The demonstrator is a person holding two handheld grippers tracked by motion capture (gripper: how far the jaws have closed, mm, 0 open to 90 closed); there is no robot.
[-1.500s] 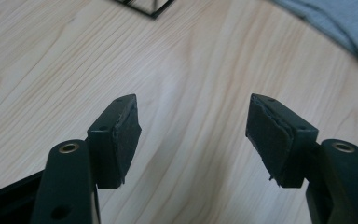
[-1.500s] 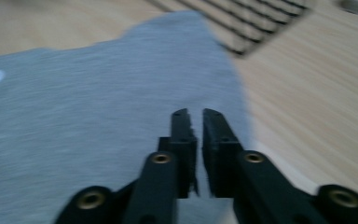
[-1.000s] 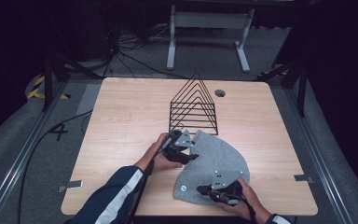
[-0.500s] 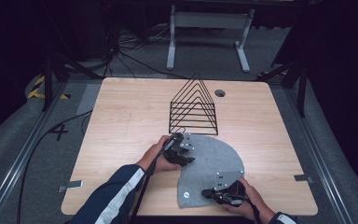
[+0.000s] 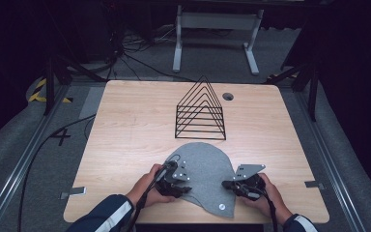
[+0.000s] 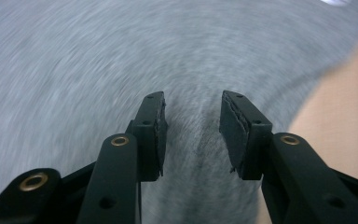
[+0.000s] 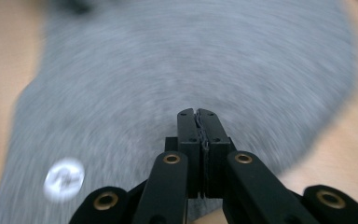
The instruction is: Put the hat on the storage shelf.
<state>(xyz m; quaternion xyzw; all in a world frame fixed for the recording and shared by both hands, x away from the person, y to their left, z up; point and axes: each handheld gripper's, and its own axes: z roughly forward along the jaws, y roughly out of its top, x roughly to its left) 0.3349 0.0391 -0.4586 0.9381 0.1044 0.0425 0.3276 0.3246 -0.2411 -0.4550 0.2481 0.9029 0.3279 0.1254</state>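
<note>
Left tool (image 6: pixel 191 135), jaws spread, over grey felt (image 5: pixel 205 166); right tool (image 7: pixel 199 135) pinches its edge.

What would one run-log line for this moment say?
left gripper: open over grey felt piece | right gripper: shut on felt edge | wire rack: untouched

Bright tabletop, dark surroundings; gripper views motion-blurred.

- A black wire rack (image 5: pixel 200 109) of triangular dividers stands upright on the wooden table (image 5: pixel 125 135), toward its far edge.
- A round cable hole (image 5: pixel 228 96) sits just beside the rack (to its far right).
- Tape strips (image 5: pixel 72 192) mark the table's near corners.
</note>
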